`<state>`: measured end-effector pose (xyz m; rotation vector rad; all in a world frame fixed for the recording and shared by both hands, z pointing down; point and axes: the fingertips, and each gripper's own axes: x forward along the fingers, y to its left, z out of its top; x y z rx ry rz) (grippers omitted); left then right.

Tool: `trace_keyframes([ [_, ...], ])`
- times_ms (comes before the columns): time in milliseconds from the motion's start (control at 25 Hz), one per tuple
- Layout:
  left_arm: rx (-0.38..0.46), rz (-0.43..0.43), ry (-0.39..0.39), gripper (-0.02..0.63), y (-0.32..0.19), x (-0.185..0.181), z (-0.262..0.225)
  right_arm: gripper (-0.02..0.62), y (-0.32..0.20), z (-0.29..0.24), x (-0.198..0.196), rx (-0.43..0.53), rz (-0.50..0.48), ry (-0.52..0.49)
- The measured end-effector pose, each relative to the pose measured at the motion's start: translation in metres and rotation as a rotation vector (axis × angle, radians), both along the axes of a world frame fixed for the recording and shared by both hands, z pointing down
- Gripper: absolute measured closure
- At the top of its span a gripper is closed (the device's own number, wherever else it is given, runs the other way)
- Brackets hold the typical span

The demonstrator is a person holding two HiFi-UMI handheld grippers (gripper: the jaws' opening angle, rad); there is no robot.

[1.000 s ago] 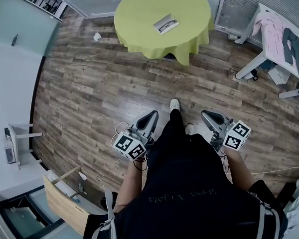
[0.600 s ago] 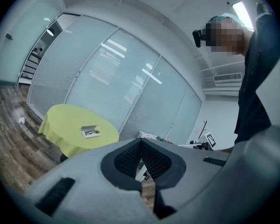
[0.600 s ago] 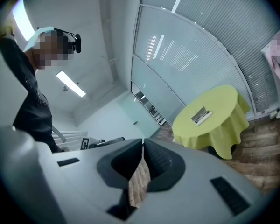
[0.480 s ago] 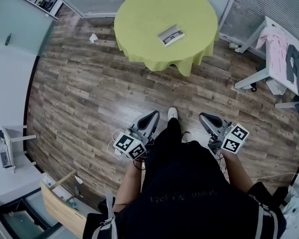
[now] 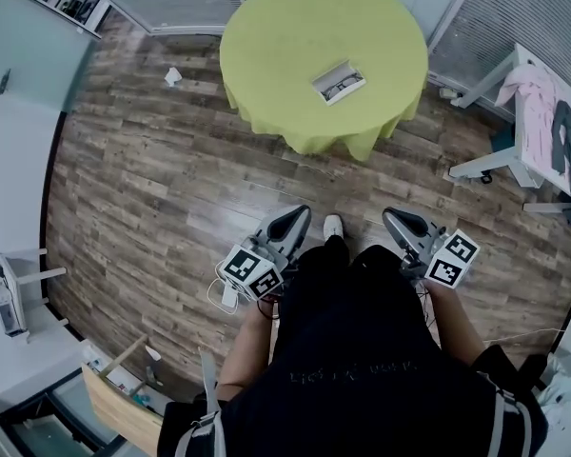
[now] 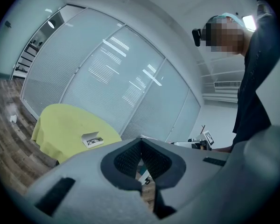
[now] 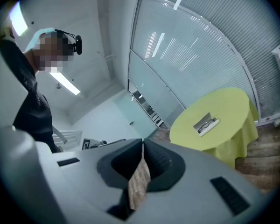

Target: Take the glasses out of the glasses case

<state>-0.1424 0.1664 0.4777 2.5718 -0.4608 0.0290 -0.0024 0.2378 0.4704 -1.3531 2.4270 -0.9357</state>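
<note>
While the glasses case (image 5: pixel 339 81) is seen open on the far table (image 5: pixel 276 46), the left gripper (image 5: pixel 293 219) and right gripper (image 5: pixel 397 220) are held near, jaws closed on nothing.

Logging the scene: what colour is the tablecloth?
Yellow-green: the tablecloth shows best in the head view.

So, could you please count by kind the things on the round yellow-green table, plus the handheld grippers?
Open white glasses case: 1
Dark-framed glasses inside it: 1
Grey two-jaw grippers: 2 (left gripper, right gripper)
Total: 4
</note>
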Motion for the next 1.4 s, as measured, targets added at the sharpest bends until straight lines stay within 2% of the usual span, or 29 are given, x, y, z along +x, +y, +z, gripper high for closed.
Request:
trace_keyframes([
  [440,0.012,0.017,0.009,0.589,-0.032,0.005,0.001,0.56,-0.021,0.008,0.018,-0.016,0.065,-0.005],
  [960,0.03,-0.019,-0.021,0.589,-0.081,0.025,-0.004,0.56,-0.079,0.016,0.036,-0.01,0.003,-0.047],
  [1400,0.002,-0.034,-0.041,0.589,-0.153,0.073,-0.001,0.56,-0.158,0.026,0.08,-0.048,-0.053,-0.054],
])
